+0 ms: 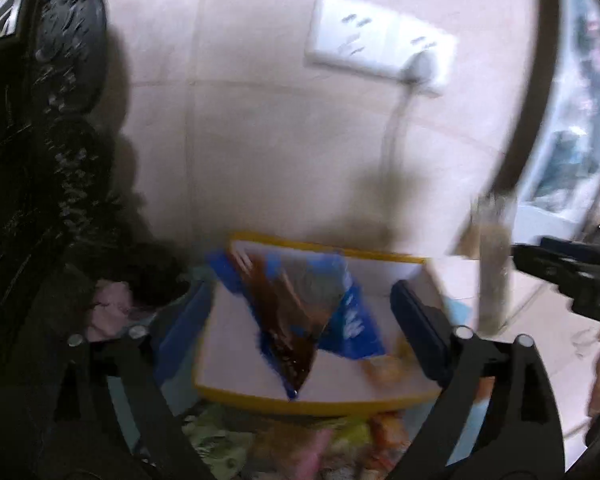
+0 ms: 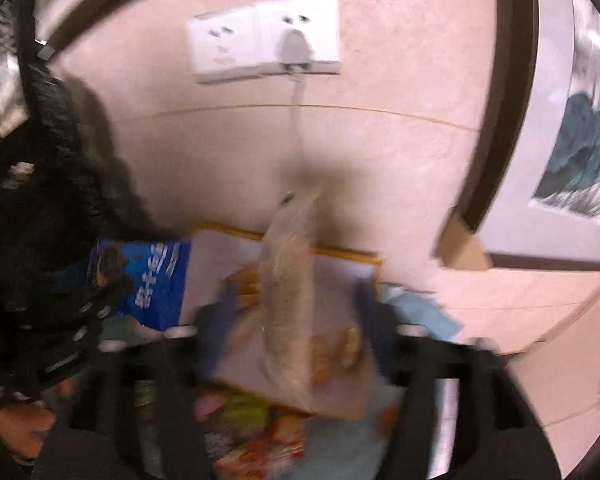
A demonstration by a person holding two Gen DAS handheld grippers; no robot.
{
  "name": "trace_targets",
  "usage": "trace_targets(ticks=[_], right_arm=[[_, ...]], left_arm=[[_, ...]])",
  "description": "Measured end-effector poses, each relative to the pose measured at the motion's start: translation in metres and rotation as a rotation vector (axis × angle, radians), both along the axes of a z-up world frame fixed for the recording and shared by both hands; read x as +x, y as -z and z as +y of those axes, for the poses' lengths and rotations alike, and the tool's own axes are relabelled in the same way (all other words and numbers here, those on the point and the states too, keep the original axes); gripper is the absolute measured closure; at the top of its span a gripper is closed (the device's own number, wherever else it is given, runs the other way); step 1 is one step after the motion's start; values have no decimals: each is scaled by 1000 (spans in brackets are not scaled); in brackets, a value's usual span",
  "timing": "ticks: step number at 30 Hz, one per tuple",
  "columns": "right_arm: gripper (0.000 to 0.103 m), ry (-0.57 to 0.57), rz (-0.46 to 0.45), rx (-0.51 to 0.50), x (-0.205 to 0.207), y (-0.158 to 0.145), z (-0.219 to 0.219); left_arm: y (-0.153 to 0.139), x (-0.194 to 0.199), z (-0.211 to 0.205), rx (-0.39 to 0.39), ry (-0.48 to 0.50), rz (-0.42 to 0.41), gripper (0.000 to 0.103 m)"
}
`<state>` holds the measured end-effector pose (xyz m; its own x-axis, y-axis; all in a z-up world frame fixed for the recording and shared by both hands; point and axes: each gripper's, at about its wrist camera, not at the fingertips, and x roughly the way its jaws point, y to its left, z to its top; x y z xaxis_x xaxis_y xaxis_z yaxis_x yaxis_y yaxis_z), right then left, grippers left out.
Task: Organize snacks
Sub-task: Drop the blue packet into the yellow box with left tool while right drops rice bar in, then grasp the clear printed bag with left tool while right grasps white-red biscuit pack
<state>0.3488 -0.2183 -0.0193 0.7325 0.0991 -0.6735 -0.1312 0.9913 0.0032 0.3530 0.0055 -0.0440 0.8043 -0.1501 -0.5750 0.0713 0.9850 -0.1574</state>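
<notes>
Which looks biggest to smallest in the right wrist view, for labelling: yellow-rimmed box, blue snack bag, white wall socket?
1. Yellow-rimmed white box, partly hidden.
2. White double wall socket and blue printed snack bag look alike; blur and differing nearness leave their order unsure.

Glossy blue foil snack bag (image 1: 300,312) in yellow-rimmed white box (image 1: 320,398); beside it, clear crinkly plastic bag (image 2: 288,300). Above, glossy wall tile (image 2: 380,152), smooth white plastic socket (image 2: 266,38).

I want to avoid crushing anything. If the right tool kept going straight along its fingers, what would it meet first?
Probably the clear bag of pale snacks, standing in the yellow-rimmed box between the right tool's open fingers. Blur makes depth uncertain.
</notes>
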Motion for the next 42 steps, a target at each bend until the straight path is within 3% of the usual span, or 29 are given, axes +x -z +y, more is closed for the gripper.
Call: trace_targets(ticks=[4,9,13,18,21,29,34,35,37,38,39,42], right_arm=[[35,-22,47,35,-12,28,-4],[35,-61,171,59,-54,87,0],[35,-51,284,101,-88,141,-3],[35,11,395,140,-109,196,-16],[35,12,395,141,-107,206,-15],[36,-18,417,120,-86,222,2],[49,-14,499,120,-74,251,8],[57,-18,488,128,-74,250,7],[60,-24,477,141,-76,248,5],[60,-32,481,142,-78,248,5],[61,-35,484,141,-80,247,4],[62,-29,474,165,-89,241,-5]], left_arm=[[17,-11,12,15,9,13,10],[54,-55,20,14,25,53,10],[102,-101,16,15,61,128,10],[169,-143,5,106,130,244,10],[191,-146,9,107,116,280,10],[204,-127,-4,111,146,281,10],[225,-123,-17,160,162,321,10],[226,-124,-19,167,167,318,11],[222,-128,-16,158,186,294,29],[219,-128,-17,143,205,284,54],[217,-130,-16,127,227,288,64],[207,-139,-19,102,280,282,67]])
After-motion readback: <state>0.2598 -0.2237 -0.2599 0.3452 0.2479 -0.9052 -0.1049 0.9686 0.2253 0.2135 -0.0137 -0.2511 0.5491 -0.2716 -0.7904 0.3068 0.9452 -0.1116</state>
